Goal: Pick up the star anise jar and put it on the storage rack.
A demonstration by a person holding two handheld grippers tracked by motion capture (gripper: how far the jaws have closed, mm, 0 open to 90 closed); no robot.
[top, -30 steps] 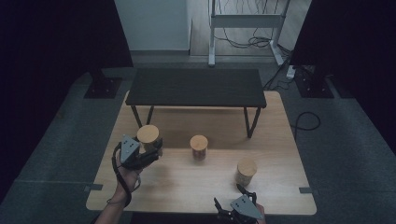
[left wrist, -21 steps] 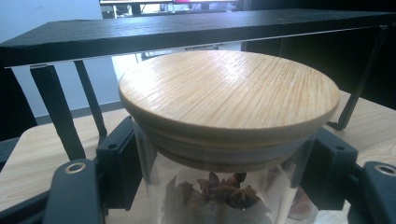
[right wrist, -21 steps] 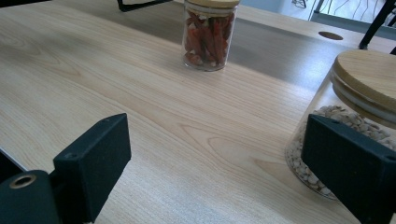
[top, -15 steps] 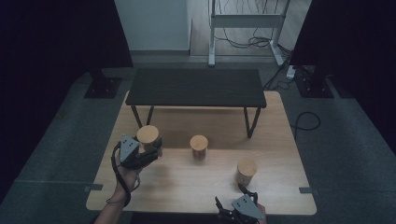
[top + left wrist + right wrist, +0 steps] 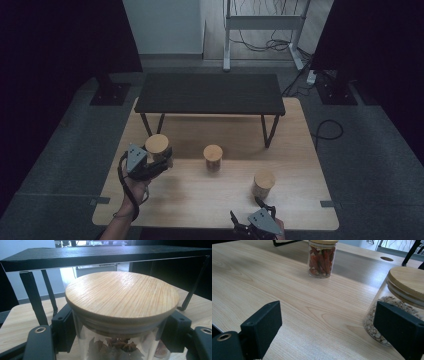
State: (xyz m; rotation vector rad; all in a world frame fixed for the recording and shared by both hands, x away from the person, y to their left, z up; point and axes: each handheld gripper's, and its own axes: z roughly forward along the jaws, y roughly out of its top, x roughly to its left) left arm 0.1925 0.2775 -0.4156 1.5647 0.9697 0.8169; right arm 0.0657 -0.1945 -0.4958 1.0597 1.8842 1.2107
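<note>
Left gripper view shows your left gripper clamped around the star anise jar on the table's left side; your right gripper stands wide, holding nothing, beside the peanut jar.

pale streaked wooden lid, red chillies jar, black shelf, light wood-grain table

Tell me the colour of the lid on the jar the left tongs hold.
Light tan wood with fine straight grain; the lid shows best in the left gripper view.
</note>
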